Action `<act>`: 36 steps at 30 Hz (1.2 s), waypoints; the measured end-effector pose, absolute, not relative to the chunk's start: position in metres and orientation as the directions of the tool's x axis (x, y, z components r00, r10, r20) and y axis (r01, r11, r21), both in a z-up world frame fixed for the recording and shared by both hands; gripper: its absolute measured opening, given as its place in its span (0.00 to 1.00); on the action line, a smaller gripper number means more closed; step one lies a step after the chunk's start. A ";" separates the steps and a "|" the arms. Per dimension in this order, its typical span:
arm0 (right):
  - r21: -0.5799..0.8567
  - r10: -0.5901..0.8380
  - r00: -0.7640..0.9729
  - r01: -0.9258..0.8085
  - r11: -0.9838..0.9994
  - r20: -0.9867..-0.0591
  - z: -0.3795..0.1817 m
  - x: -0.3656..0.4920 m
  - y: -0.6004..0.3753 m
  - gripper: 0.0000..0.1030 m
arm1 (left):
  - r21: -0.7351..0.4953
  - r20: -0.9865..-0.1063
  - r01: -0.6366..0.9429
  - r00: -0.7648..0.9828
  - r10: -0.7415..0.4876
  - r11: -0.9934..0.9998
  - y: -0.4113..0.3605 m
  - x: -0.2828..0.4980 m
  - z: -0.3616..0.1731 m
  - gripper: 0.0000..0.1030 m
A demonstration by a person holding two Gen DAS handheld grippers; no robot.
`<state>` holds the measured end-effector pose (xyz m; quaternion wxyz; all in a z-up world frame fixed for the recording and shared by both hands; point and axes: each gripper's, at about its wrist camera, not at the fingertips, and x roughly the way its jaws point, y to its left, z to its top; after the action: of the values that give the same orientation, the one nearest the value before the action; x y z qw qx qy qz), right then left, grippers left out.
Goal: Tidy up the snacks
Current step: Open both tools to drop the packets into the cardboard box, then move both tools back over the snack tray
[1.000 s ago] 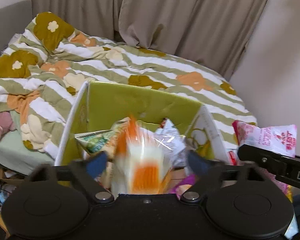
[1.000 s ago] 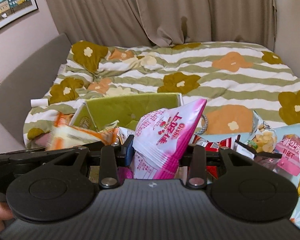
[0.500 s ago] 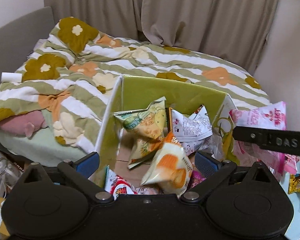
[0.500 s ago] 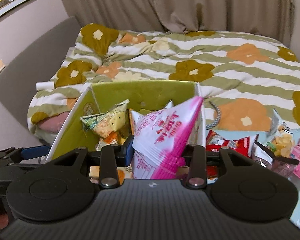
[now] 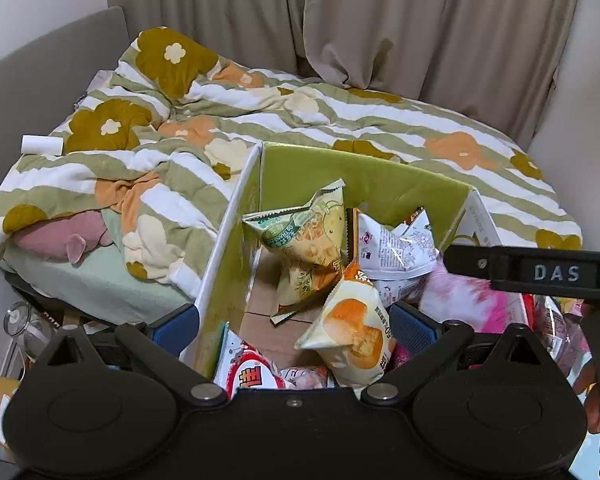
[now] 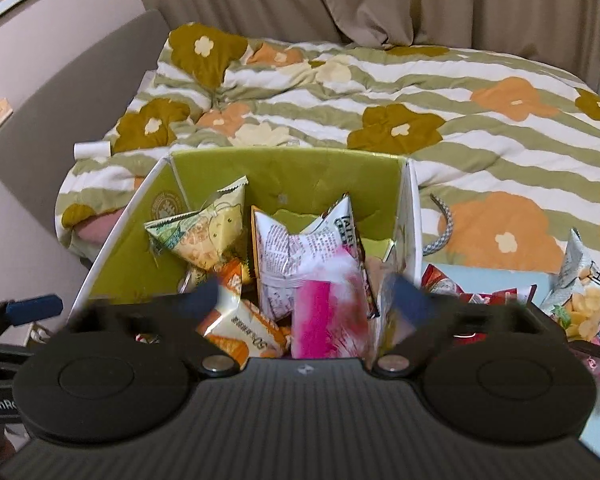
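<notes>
pink bag (image 6: 328, 316) – light, crinkly, slippery; we'd pinch its top seam | right gripper (image 6: 306, 300) spread over box (image 6: 300, 168) | left gripper (image 5: 296, 320) spread, empty

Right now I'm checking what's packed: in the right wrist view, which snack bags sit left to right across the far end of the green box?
Green-and-yellow triangular bag → silver bag with black print, both inside the green box.
</notes>
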<state>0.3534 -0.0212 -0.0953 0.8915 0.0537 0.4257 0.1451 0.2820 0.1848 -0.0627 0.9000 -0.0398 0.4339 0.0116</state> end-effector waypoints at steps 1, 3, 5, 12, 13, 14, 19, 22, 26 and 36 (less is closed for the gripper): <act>0.222 0.307 0.598 -0.214 0.951 -0.741 -0.096 0.352 -0.022 1.00 | -0.060 -0.784 -0.060 0.621 -0.010 0.996 0.185 0.282 -0.063 0.99; 0.219 0.307 0.601 -0.217 0.951 -0.738 -0.095 0.351 -0.024 1.00 | -0.064 -0.786 -0.067 0.618 -0.009 0.996 0.186 0.281 -0.064 0.99; 0.206 0.298 0.607 -0.219 0.954 -0.737 -0.094 0.348 -0.025 1.00 | -0.067 -0.785 -0.071 0.619 -0.008 0.995 0.186 0.279 -0.063 0.99; 0.201 0.299 0.615 -0.226 0.953 -0.729 -0.082 0.334 -0.029 1.00 | -0.065 -0.764 -0.065 0.645 -0.008 0.996 0.183 0.267 -0.051 0.99; 0.199 0.299 0.619 -0.227 0.953 -0.726 -0.078 0.331 -0.029 1.00 | -0.064 -0.759 -0.062 0.651 -0.008 0.996 0.183 0.265 -0.049 0.99; 0.196 0.299 0.623 -0.229 0.953 -0.723 -0.075 0.328 -0.029 1.00 | -0.062 -0.754 -0.059 0.657 -0.008 0.996 0.182 0.262 -0.045 0.99; 0.183 0.293 0.654 -0.232 0.955 -0.697 -0.057 0.308 -0.027 1.00 | -0.054 -0.727 -0.041 0.686 -0.011 0.998 0.178 0.247 -0.030 0.99; 0.190 0.293 0.679 -0.224 0.956 -0.672 -0.046 0.292 -0.030 1.00 | -0.048 -0.711 -0.019 0.703 -0.021 0.999 0.176 0.236 -0.021 0.99; 0.208 0.277 0.708 -0.185 0.960 -0.650 -0.034 0.271 -0.039 1.00 | -0.048 -0.689 0.032 0.723 -0.056 0.998 0.170 0.221 -0.010 0.99; 0.118 0.081 0.776 -0.009 0.993 -0.626 -0.023 0.207 -0.085 1.00 | -0.088 -0.648 0.235 0.725 -0.235 0.968 0.119 0.201 -0.005 0.99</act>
<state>0.2072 -0.0849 -0.0229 0.9407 0.0540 0.3342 0.0240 0.2009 0.1189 -0.0048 0.9287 0.0003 0.3486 -0.1265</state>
